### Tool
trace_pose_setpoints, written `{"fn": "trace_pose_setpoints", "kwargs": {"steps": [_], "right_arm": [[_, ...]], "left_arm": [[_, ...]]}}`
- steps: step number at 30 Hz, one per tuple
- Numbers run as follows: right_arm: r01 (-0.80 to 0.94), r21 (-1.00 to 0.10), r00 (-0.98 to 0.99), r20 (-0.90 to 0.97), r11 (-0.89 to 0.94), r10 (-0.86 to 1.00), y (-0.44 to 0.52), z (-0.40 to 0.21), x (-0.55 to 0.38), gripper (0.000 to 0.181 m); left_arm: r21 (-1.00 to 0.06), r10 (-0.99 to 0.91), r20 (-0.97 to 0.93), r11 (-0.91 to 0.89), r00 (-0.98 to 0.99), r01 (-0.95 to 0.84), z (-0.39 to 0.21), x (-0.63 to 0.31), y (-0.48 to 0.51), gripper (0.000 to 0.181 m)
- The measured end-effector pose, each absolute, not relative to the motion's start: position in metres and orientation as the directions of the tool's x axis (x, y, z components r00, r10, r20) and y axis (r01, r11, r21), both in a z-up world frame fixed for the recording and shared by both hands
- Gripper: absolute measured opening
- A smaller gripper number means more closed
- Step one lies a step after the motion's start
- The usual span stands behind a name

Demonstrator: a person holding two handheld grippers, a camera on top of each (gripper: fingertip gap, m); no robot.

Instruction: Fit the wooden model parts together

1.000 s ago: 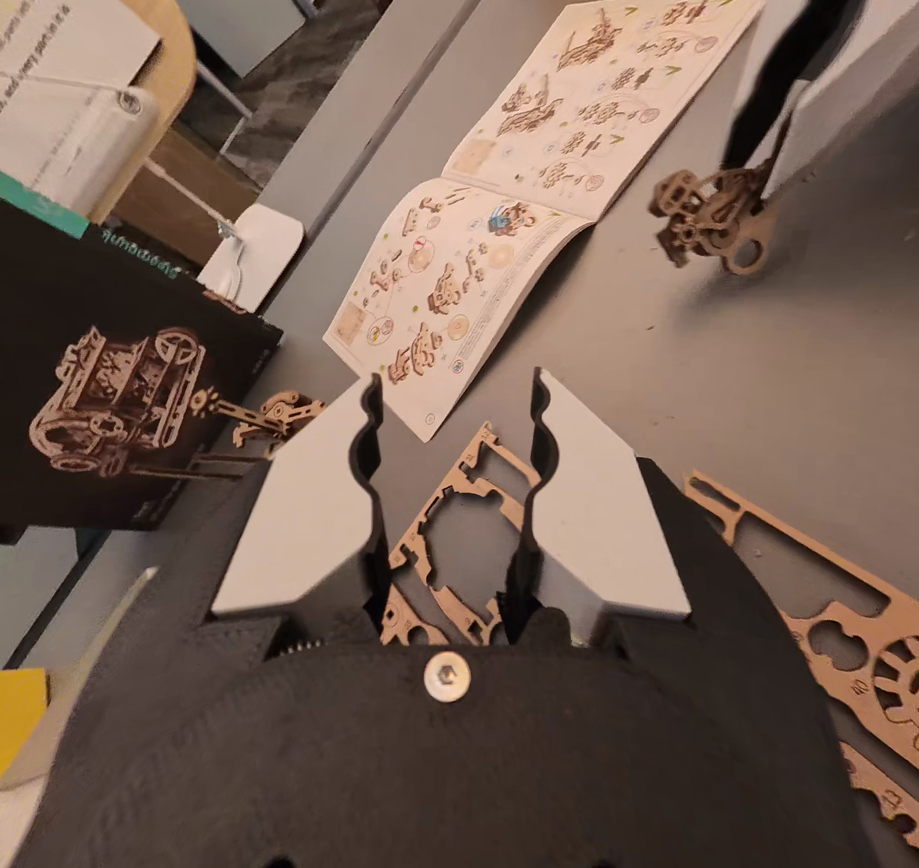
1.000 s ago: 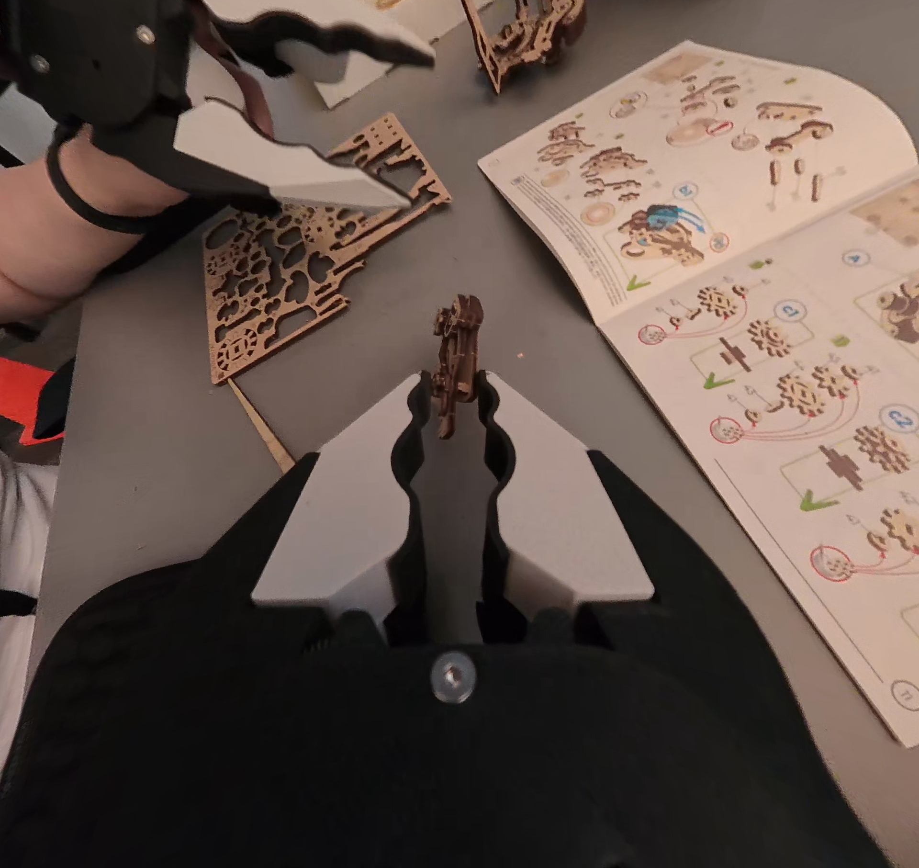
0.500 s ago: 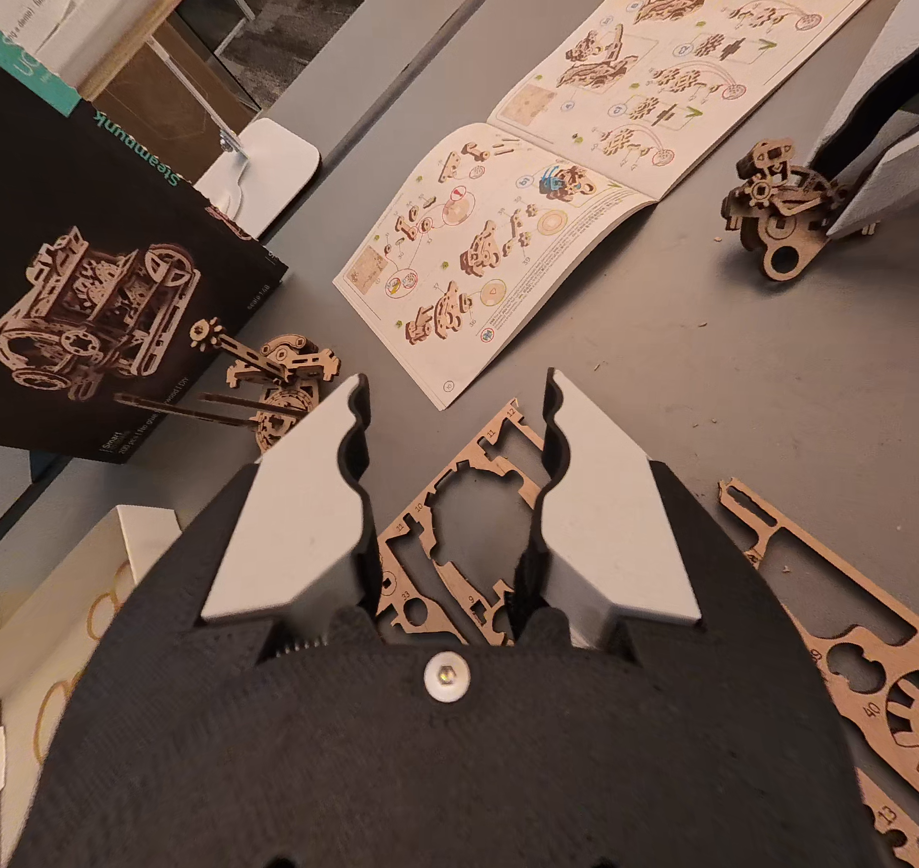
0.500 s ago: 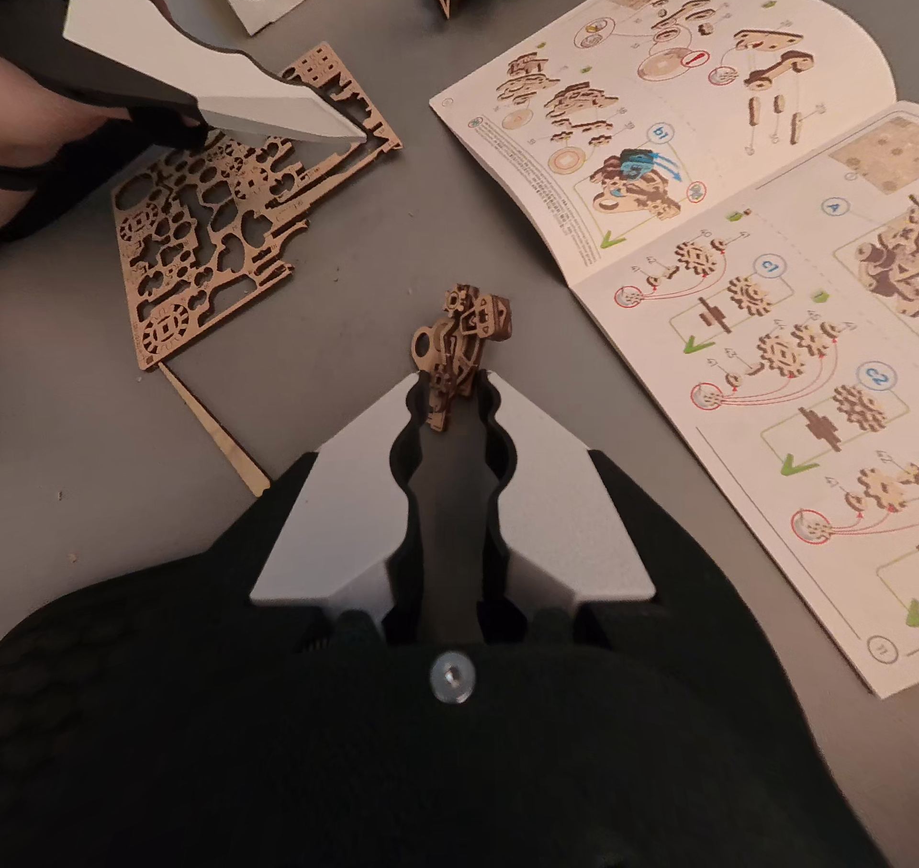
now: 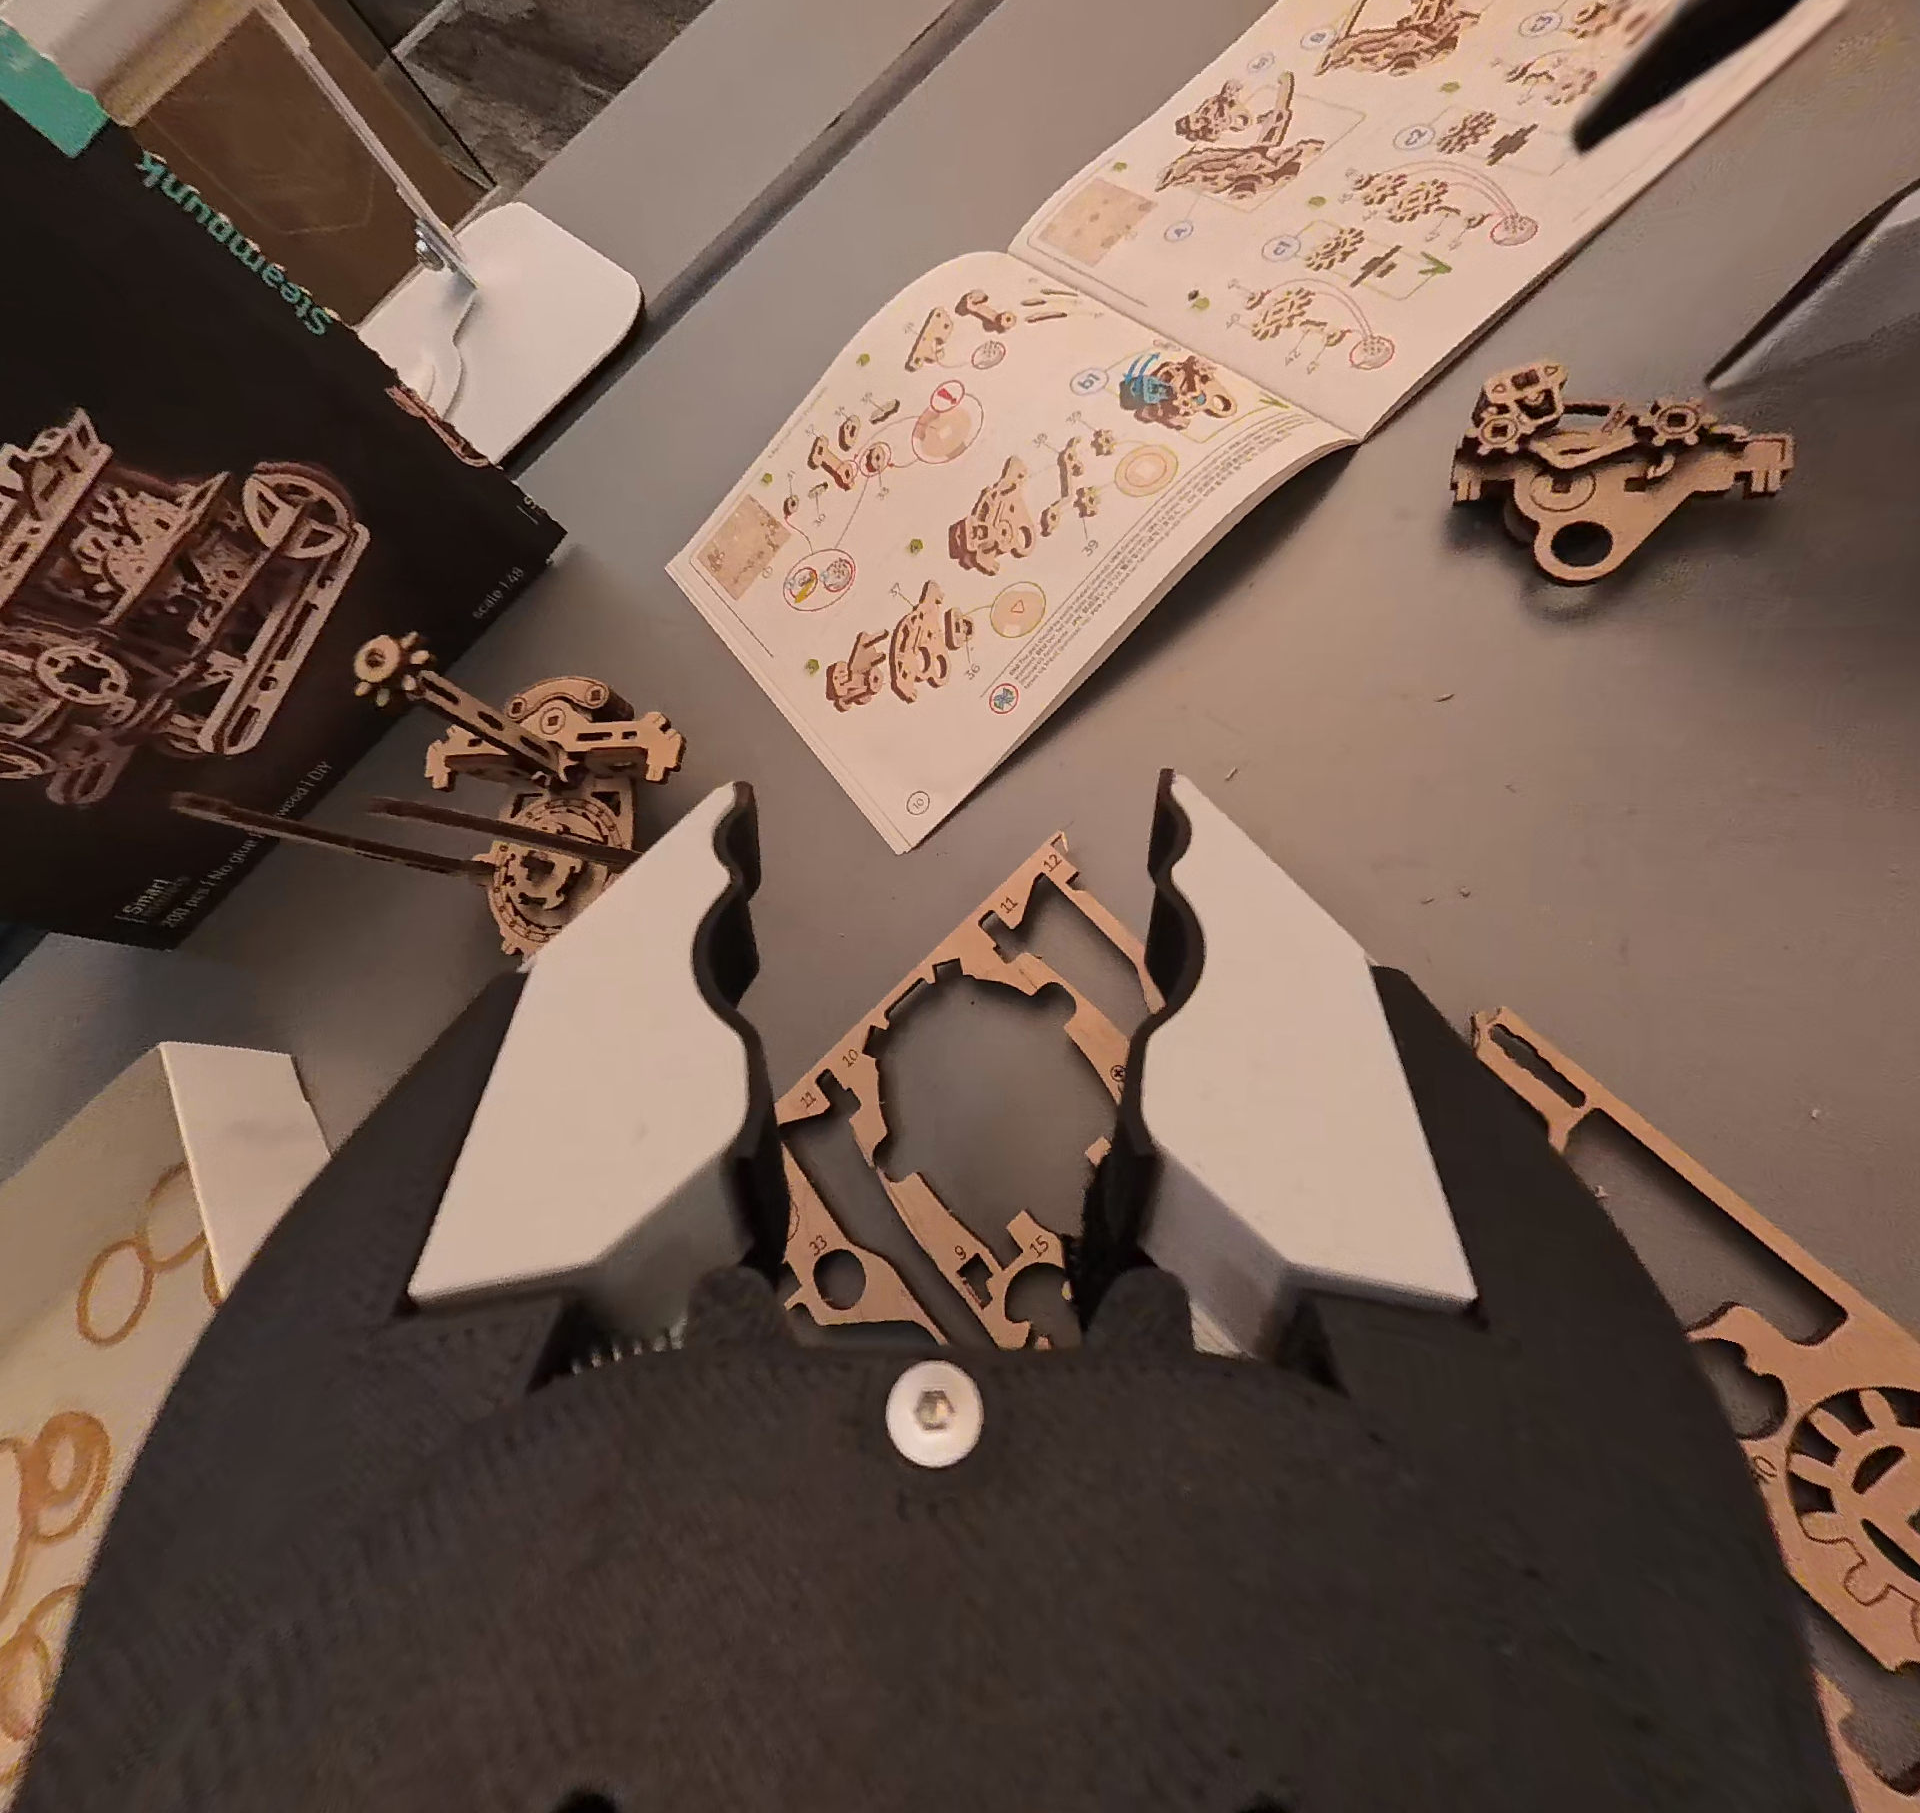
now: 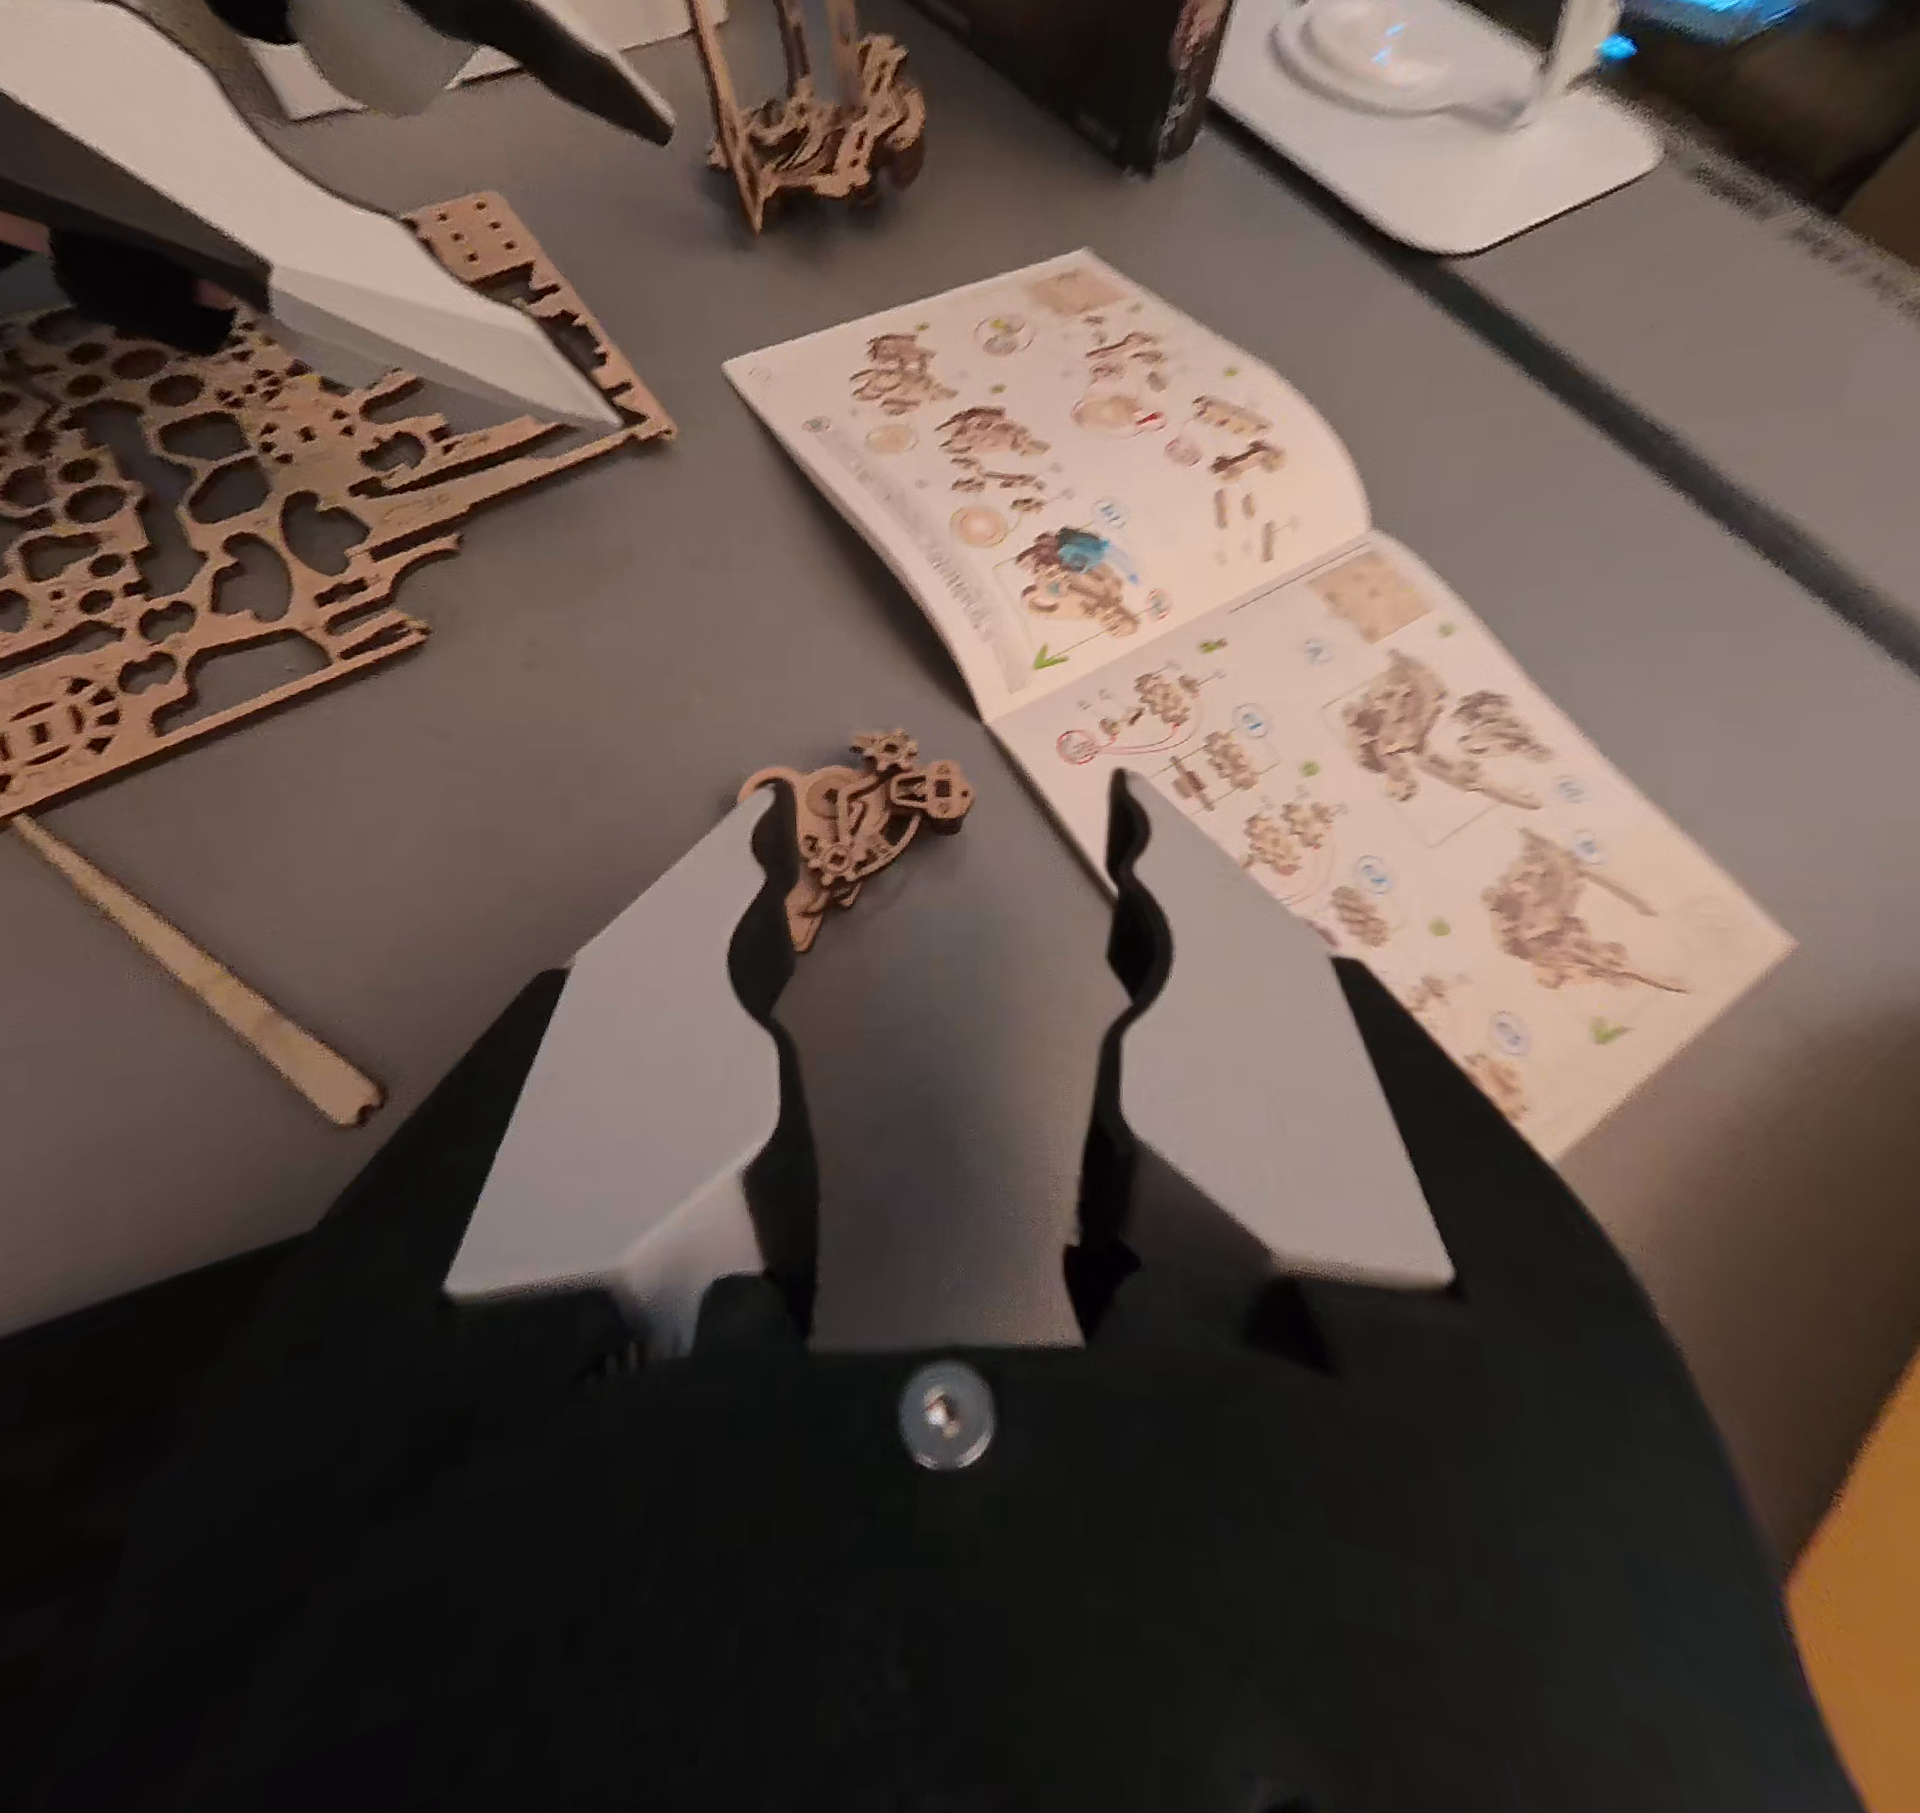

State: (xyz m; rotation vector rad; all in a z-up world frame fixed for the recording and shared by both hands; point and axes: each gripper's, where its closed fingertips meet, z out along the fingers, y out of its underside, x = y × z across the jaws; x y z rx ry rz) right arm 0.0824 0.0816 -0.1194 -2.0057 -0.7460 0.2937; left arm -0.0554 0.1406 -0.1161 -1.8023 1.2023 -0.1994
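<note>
A small wooden sub-assembly [image 6: 862,828] lies flat on the grey table [image 6: 623,724], free of both grippers. My right gripper [image 6: 942,792] is open and empty, with its left fingertip just over the piece's near end. The piece also shows in the left wrist view [image 5: 1600,475], at the right. My left gripper [image 5: 951,807] is open and empty above a punched wooden parts sheet [image 5: 997,1036]. A taller wooden model with rods [image 5: 551,787] stands left of the left gripper, and it also shows in the right wrist view [image 6: 821,122].
An open instruction booklet [image 6: 1143,568] lies right of the small piece. A black kit box [image 5: 208,516], a white lamp base [image 6: 1455,153] and a white box [image 5: 125,1192] stand along the table's far and left sides. A loose wooden stick [image 6: 197,974] lies by the sheet [image 6: 208,537]. About 12 cm separates my right fingertips from the loose wooden stick [image 6: 197,974].
My right gripper has opened and let go of the small sub-assembly, which now lies flat on the table. The right gripper has drawn back. My left gripper stays open over the sheet.
</note>
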Motion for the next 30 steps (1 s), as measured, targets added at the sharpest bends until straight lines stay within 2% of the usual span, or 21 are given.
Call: {"fn": "trace_pose_setpoints", "kwargs": {"steps": [2,10,14,16,19,23,27,30], "right_arm": [[0.395,-0.85,0.813,0.146,-0.349,0.563,0.086,-0.112,0.088,0.072],[0.397,-0.865,0.902,0.307,-0.307,0.302,0.092,-0.066,0.12,0.095],[0.394,-0.865,0.918,0.352,-0.312,0.182,0.075,-0.055,0.139,0.106],[0.384,-0.873,0.923,0.366,-0.301,0.117,0.064,-0.048,0.15,0.111],[0.336,-0.89,0.941,0.332,-0.306,0.067,0.046,-0.044,0.159,0.112],[0.266,-0.907,0.963,0.267,-0.325,0.043,0.022,-0.048,0.17,0.113],[0.228,-0.911,0.97,0.243,-0.343,-0.002,-0.005,-0.058,0.186,0.113],[0.194,-0.911,0.975,0.221,-0.365,-0.034,-0.023,-0.068,0.197,0.113]], "left_arm": [[-0.774,-0.788,-0.334,-0.084,0.518,-0.628,-0.111,-0.056,0.142,0.077],[-0.88,-0.744,-0.276,-0.06,0.609,-0.472,-0.059,-0.06,0.144,0.088],[-0.897,-0.69,-0.3,-0.032,0.659,-0.442,-0.031,-0.07,0.145,0.101],[-0.874,-0.643,-0.368,-0.006,0.672,-0.485,-0.018,-0.072,0.148,0.109],[-0.717,-0.456,-0.647,0.088,0.612,-0.692,0.012,-0.08,0.162,0.113],[-0.342,-0.101,-0.939,0.15,0.33,-0.928,0.065,-0.091,0.171,0.117],[0.006,0.115,-0.993,0.16,0.013,-0.987,0.09,-0.083,0.151,0.114],[0.148,0.185,-0.976,0.184,-0.114,-0.972,0.091,-0.074,0.129,0.111]]}}
